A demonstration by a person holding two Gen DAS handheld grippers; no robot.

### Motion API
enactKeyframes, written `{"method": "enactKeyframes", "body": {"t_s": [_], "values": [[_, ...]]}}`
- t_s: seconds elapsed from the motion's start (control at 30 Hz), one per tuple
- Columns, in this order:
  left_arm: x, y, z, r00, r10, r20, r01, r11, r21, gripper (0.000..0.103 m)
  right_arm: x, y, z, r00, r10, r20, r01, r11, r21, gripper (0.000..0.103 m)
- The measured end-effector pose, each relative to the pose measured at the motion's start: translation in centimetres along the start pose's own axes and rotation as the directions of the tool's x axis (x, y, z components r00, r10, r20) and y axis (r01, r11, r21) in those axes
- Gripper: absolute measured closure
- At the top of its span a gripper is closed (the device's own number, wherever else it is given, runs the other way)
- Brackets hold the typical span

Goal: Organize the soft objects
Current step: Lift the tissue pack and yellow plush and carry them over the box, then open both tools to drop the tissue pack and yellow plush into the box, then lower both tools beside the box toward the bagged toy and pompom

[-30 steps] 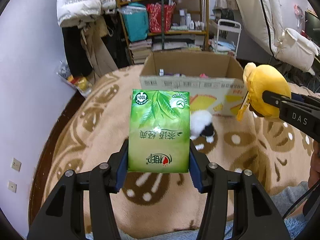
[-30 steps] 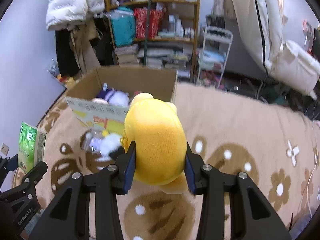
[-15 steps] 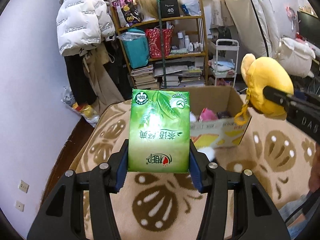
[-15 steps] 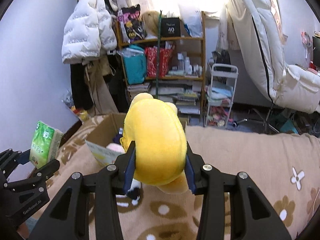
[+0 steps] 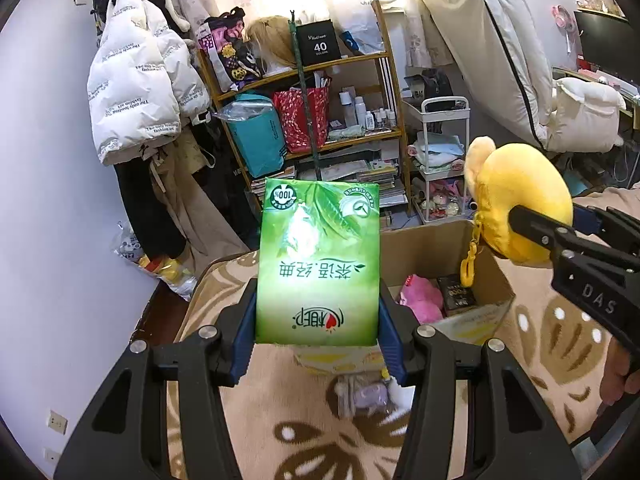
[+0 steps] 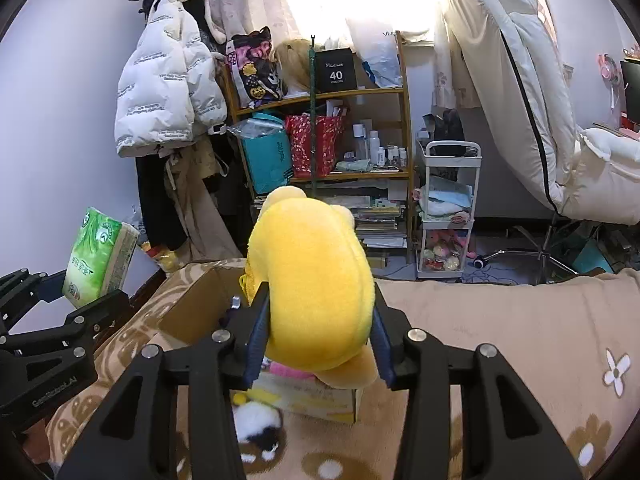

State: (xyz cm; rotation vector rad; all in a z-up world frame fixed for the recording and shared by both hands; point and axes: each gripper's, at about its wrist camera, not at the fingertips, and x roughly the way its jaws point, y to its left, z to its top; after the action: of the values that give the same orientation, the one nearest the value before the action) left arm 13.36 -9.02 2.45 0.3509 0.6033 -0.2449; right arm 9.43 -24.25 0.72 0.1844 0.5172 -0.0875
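My left gripper (image 5: 318,336) is shut on a green tissue pack (image 5: 318,264) and holds it above the near edge of an open cardboard box (image 5: 436,240). My right gripper (image 6: 318,340) is shut on a yellow plush toy (image 6: 316,284), held above the same box (image 6: 192,304). The plush (image 5: 516,200) and right gripper also show at the right of the left wrist view. The tissue pack (image 6: 100,256) shows at the left of the right wrist view. The box holds a pink soft toy (image 5: 420,296) and a dark item (image 5: 456,296).
A white-and-black plush (image 6: 256,424) and a purple item (image 5: 368,394) lie on the beige patterned blanket (image 6: 500,340) in front of the box. Behind stand a cluttered wooden shelf (image 5: 320,120), a white trolley (image 6: 448,216) and a hanging white jacket (image 5: 140,92).
Both grippers have risen and moved forward over the box, still holding their loads. The box interior now lies below them and the view has tilted up toward the shelf.
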Motion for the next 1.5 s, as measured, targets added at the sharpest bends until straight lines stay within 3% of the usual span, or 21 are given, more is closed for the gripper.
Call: {"method": "enactKeyframes", "body": {"t_s": [0.13, 0.3, 0.5, 0.63, 1.0, 1.1, 1.33, 1.5], "values": [[2.4, 0.2, -0.1, 1.0, -0.017, -0.001, 0.017, 1.0, -0.005, 0.051, 1.9, -0.5, -0.1, 1.0, -0.003, -0.028, 0.004, 1.0, 0.007, 0.055], [6.1, 0.8, -0.9, 0.996, -0.069, -0.056, 0.066, 0.996, -0.068, 0.051, 4.1, -1.2, -0.8, 0.997, -0.008, -0.078, 0.01, 1.0, 0.02, 0.054], [9.0, 0.6, -2.1, 0.993, -0.067, -0.094, 0.06, 0.996, -0.07, 0.05, 6.4, -2.0, -1.5, 0.992, 0.0, -0.13, 0.006, 0.999, 0.045, 0.053], [9.9, 0.8, -2.4, 0.992, -0.073, -0.104, 0.065, 0.994, -0.084, 0.05, 7.5, -3.0, -2.5, 0.981, 0.048, -0.186, -0.022, 0.99, 0.138, 0.05], [10.1, 1.8, -2.8, 0.992, -0.043, -0.118, 0.03, 0.994, -0.103, 0.037, 7.4, -2.9, -3.2, 0.979, 0.05, -0.199, -0.024, 0.991, 0.132, 0.041], [9.7, 2.2, -2.9, 0.991, -0.036, -0.129, 0.022, 0.994, -0.108, 0.036, 7.1, -2.7, -3.2, 0.978, 0.054, -0.2, -0.029, 0.992, 0.126, 0.034], [7.6, 3.0, -3.0, 0.993, -0.019, -0.115, 0.005, 0.992, -0.126, 0.017, 6.0, -1.8, -3.7, 0.978, 0.039, -0.204, -0.022, 0.996, 0.086, 0.015], [6.9, 3.3, -4.0, 0.989, -0.013, -0.149, -0.007, 0.991, -0.133, 0.012, 5.1, -1.3, -4.1, 0.976, 0.03, -0.216, -0.016, 0.998, 0.069, 0.01]]}}
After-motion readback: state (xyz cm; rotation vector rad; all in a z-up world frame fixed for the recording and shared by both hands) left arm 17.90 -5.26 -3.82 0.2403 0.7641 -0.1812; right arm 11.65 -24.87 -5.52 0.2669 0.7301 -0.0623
